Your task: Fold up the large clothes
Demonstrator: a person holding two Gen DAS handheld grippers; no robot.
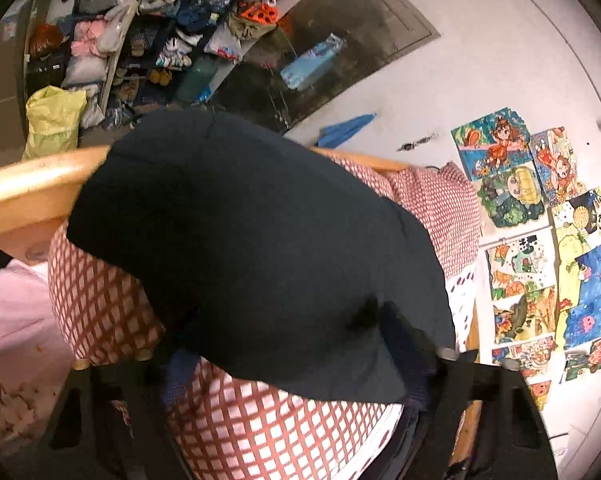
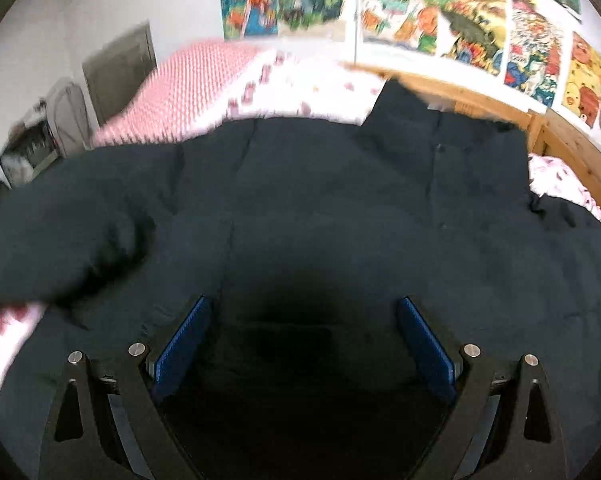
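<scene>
Here, a large dark padded jacket [image 2: 320, 200] lies spread over the pink-patterned bed [image 2: 324, 88], its puffy sleeve apparently pinched by the left gripper [image 1: 292, 364] while the right gripper [image 2: 304, 340] hovers, blue pads spread; best carry the sleeve toward twelve o'clock, flat across the body.

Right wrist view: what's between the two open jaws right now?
Only the dark garment, spread on the bed; the right gripper stands open over it and grips nothing. The right wrist view shows this.
</scene>
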